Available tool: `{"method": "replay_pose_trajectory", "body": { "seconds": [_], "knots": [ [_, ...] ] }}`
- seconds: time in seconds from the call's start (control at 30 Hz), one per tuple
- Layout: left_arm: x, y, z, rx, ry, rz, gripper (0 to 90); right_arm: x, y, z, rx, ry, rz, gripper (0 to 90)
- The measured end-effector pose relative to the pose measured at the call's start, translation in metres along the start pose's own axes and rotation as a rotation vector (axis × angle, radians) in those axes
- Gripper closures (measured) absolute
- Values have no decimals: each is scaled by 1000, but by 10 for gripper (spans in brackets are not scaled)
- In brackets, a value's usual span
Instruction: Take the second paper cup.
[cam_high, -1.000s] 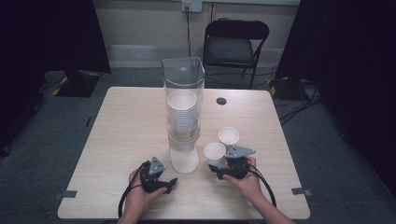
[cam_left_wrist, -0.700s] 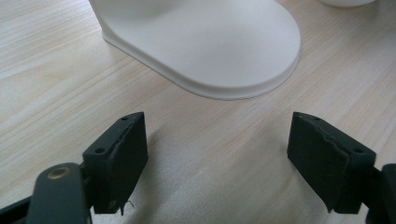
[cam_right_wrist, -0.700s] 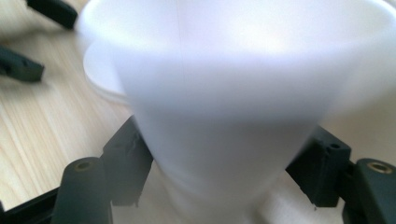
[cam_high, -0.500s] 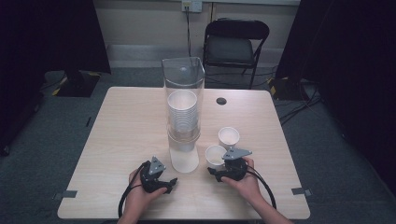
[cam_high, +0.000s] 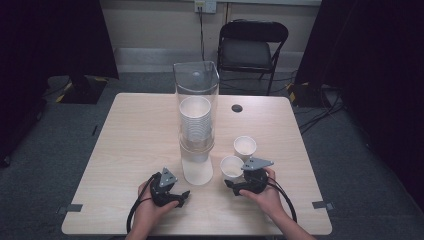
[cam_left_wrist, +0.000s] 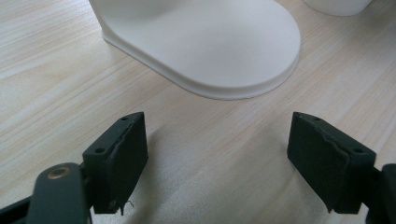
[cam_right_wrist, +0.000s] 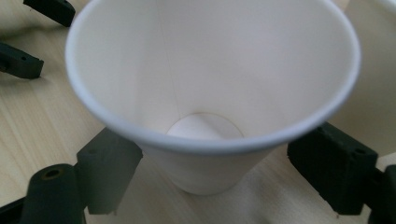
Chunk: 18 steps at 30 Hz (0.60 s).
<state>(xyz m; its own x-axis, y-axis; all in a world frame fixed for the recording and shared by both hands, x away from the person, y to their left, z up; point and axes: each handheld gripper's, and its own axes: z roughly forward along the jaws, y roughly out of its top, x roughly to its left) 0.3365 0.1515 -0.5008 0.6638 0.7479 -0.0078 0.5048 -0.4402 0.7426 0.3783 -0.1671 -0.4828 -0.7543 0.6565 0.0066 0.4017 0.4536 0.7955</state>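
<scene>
Just released: right gripper (cam_right_wrist: 205, 186) jaws have been opening and now flank the paper cup (cam_right_wrist: 210, 93) without pressing it. Left gripper (cam_left_wrist: 233, 158) spread, empty. Risk: withdrawing crookedly could clip the light cup and tip it toward the dispenser (cam_high: 196, 125).

Table (cam_high: 135, 150): pale wood look, fine grain lines, smooth, soft shine

Cup (cam_right_wrist: 210, 93) between my right jaws: white paper, matt, thin rolled rim, faint seam inside

Cup holder tube (cam_high: 196, 85): clear plastic, shiny; its base (cam_left_wrist: 219, 42): cream plastic, smooth, dull

My gripper pads (cam_left_wrist: 123, 158): black, rubbery, matt, rough torn edge

Grey plate (cam_high: 257, 163) on my right gripper: flat, dull

Floor (cam_high: 350, 165): grey carpet, fuzzy
</scene>
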Motion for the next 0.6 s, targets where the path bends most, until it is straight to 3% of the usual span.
{"method": "replay_pose_trajectory", "body": {
  "seconds": [0.6],
  "knots": [
    [0,0,0,-4,1,-4,197,-13,-11,-23,6,21,26,144]
  ]
}}
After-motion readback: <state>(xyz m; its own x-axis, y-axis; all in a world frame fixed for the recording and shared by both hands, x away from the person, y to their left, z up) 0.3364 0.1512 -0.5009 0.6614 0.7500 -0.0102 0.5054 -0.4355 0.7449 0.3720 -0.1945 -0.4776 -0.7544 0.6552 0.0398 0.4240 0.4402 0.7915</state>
